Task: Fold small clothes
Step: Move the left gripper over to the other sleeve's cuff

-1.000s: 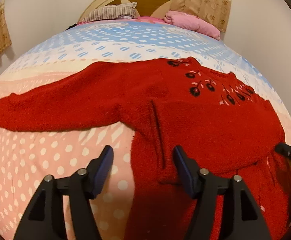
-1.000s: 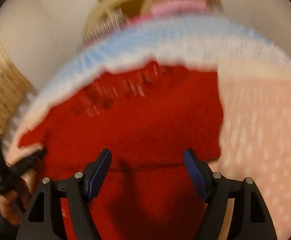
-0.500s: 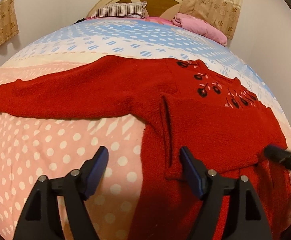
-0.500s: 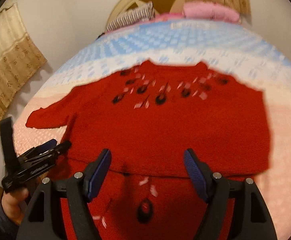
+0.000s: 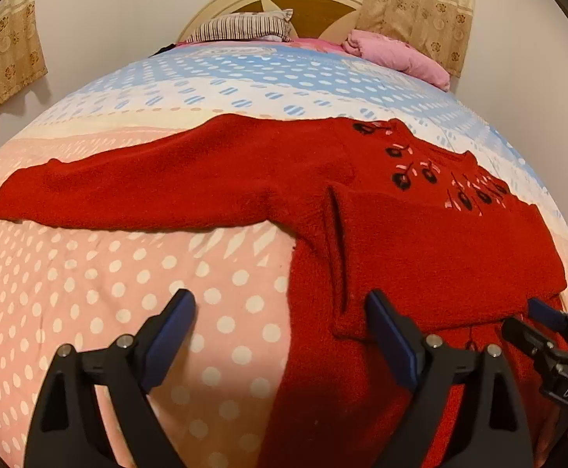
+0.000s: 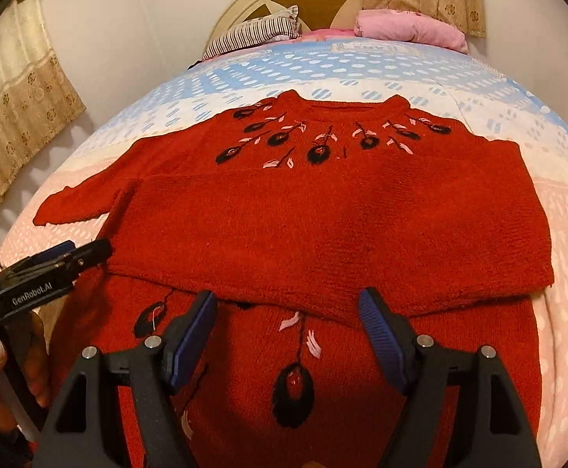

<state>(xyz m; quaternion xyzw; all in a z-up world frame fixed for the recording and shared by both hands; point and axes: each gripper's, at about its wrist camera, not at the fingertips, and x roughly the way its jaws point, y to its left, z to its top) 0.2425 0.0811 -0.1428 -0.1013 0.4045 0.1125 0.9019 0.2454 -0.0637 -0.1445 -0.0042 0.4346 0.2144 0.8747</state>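
A red knit sweater [image 6: 323,226] with black and pink embroidery lies flat on the bed. Its right sleeve is folded across the chest; its left sleeve [image 5: 135,191] stretches out to the left. My left gripper [image 5: 280,331] is open and empty, hovering over the sweater's left edge below the armpit; it also shows in the right wrist view [image 6: 65,261]. My right gripper [image 6: 288,323] is open and empty above the sweater's lower front, at the folded sleeve's edge; it shows at the right of the left wrist view [image 5: 545,323].
The bedspread [image 5: 108,292] is pink with white dots near me and blue and white farther away. A striped pillow [image 6: 256,35] and a pink folded blanket [image 6: 409,27] lie at the headboard. Curtains [image 6: 15,117] hang at the left and behind the bed.
Both grippers have pulled back and steadied, open. The right wrist view has swung from the sweater's right side to its middle. The sweater has not moved.
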